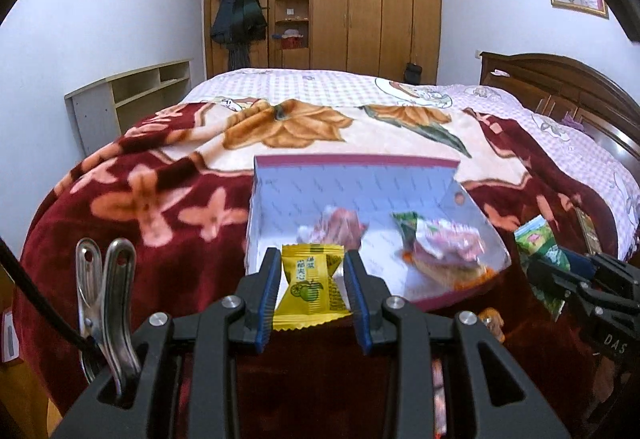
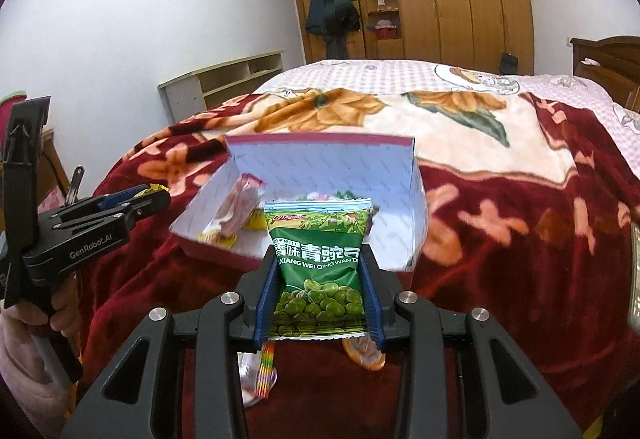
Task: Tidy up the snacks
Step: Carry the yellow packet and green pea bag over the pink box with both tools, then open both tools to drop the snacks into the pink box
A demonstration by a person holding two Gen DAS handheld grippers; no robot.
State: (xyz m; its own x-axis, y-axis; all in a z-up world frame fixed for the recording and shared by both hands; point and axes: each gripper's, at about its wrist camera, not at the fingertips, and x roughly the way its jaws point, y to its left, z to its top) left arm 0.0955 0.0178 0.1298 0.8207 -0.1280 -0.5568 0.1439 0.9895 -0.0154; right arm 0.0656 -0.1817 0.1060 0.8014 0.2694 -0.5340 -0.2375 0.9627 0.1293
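Left wrist view: left gripper clenched on a yellow snack packet, held before the open cardboard box on the floral blanket. Right wrist view: right gripper grasping a green pea packet; box at 12 o'clock, left gripper at 9 o'clock.

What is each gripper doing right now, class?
Left gripper: jaws closed on the yellow candy packet.
Right gripper: jaws closed on the green pea packet.
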